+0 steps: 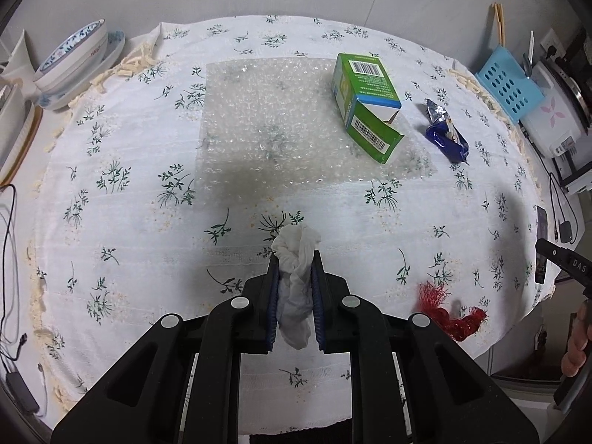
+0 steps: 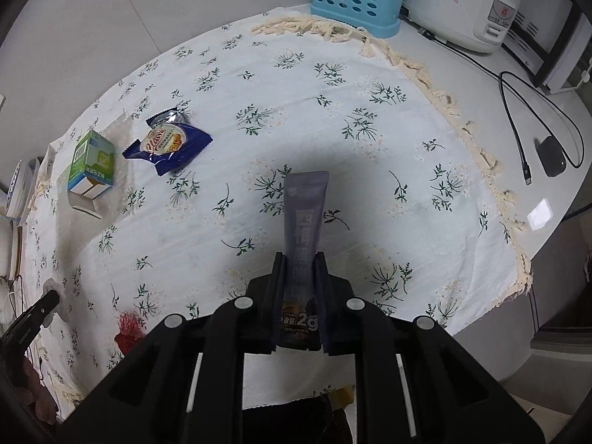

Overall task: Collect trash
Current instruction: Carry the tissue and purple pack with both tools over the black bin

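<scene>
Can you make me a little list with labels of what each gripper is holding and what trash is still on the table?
left hand-held gripper: shut on crumpled white tissue
right hand-held gripper: shut on purple sachet
still on tablecloth: green box, blue snack wrapper, red mesh scrap, bubble wrap
box: lying open on bubble wrap

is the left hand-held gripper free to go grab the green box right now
Probably not yet. The left hand-held gripper is shut on a crumpled white tissue, so it has no free grip. The path over the tablecloth to the green box looks clear.
</scene>
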